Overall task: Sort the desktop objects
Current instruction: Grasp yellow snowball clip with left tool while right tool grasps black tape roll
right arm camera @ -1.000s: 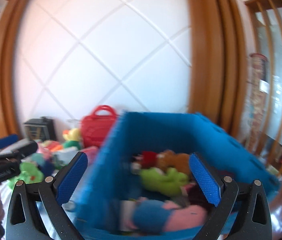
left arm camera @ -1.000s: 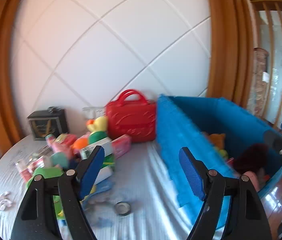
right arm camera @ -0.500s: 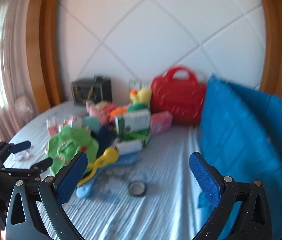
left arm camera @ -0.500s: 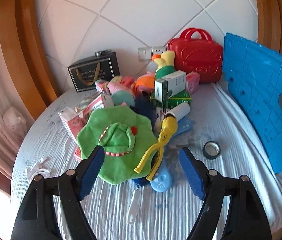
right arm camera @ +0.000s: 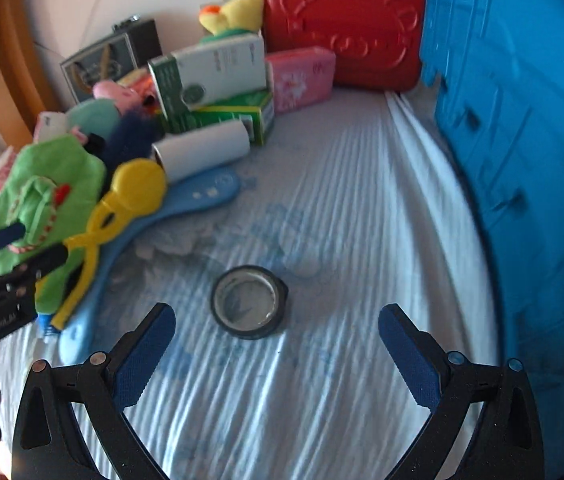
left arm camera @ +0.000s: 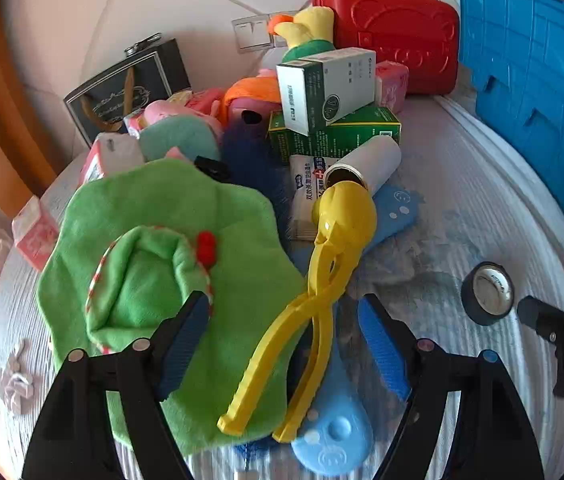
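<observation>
A blue bin (right arm camera: 522, 128) rises at the far right of the right gripper (right arm camera: 276, 344). A red case (left arm camera: 394, 28) stands far ahead of the left gripper (left arm camera: 282, 332). A green cloth (left arm camera: 154, 276) lies under its left finger, and yellow tongs (left arm camera: 318, 292) lie between its spread, empty fingers. A black tape roll (right arm camera: 248, 296) sits just ahead, between the right gripper's wide-apart, empty fingers.
</observation>
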The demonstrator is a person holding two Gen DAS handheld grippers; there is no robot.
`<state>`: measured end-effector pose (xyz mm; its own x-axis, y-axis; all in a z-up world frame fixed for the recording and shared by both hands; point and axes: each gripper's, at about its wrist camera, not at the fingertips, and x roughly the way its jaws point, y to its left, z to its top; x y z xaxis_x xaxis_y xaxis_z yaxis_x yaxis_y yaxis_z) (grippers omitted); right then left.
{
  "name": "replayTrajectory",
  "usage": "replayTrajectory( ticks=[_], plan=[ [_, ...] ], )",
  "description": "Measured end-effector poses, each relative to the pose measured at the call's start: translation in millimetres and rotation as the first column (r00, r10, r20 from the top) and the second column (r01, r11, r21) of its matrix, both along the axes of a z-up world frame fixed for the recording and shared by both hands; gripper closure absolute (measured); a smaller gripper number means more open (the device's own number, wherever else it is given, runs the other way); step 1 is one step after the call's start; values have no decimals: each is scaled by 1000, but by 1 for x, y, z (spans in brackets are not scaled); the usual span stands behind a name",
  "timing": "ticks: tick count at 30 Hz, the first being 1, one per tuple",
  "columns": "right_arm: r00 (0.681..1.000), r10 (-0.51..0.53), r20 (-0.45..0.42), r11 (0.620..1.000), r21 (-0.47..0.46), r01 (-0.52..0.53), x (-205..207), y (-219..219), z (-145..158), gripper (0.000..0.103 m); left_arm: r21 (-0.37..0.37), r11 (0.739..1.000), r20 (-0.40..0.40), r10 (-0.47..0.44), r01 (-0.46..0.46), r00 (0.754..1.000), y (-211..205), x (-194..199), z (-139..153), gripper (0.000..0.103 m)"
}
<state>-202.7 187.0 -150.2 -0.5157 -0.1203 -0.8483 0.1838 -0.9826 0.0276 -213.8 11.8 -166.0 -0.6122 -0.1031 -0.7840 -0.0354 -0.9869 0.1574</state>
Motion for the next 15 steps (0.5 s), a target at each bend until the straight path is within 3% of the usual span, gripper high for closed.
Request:
replayTrajectory(
  ticks=[3, 8, 9, 11, 14, 15],
  plan=[
    [1000, 8, 29, 1000, -1, -8, -8, -7, -17, 0, -23, 1000, 37, -18, 18, 999, 9, -22, -14, 26],
    [999, -2, 49, 1000, 8, 1, -20, -15, -33, 1, 5, 1000, 109, 2, -2, 994, 8, -45, -29, 26],
    [999, -9, 50, 1000, 13, 9, -22, -16, -34, 3, 4, 1000, 118, 10, -11, 993, 9, -49, -32, 26],
    [998, -18, 56, 1000, 22, 17, -27, -18, -39, 19, -4, 1000, 122, 14, -14, 992, 11, -54, -36, 26],
    [997, -24, 74, 999, 28, 22, -30, -20, -47, 24, -58, 998, 126, 18, -11, 992, 18, -59, -42, 27],
    [997, -23, 74, 999, 35, 20, -30, -22, -49, 25, -73, 997, 123, 9, 0, 992, 22, -58, -43, 32]
  ],
)
